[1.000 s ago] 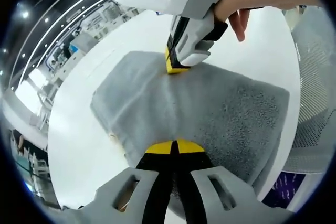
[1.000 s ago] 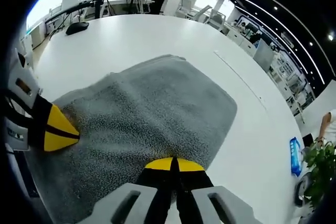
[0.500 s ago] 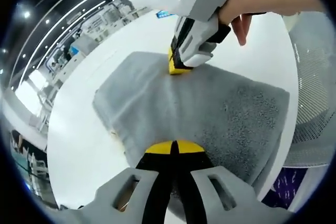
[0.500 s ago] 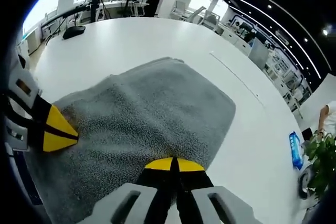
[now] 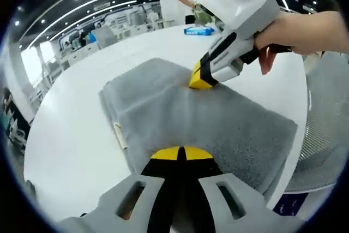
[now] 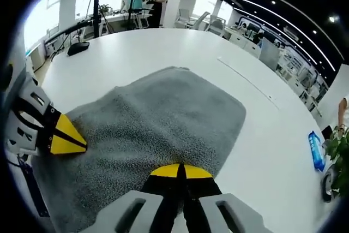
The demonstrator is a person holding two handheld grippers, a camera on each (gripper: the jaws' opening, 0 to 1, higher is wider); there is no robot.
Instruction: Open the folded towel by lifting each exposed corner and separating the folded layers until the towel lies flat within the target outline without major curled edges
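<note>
Change: in the left gripper view the table tilts and the far room comes into sight; the camera has lifted and rolled, the grey towel (image 5: 196, 118) lies unmoved, folded.
Meaning: likely a lift starting; no layer separated yet.
Towel: on white table (image 5: 71, 140).
Left gripper (image 5: 180, 155): low at near edge, jaws together on towel edge.
Right gripper (image 5: 203, 79): hand (image 5: 305, 34) angles it down; jaws together, tips on towel.

No text, brand, number or sign is reading clearly in either view. A small tag (image 5: 119, 135) is lying at the towel's (image 5: 207, 118) edge, at about nine o'clock, and a blue packet (image 6: 316, 150) is lying at three o'clock; any print on either is too small to read.
</note>
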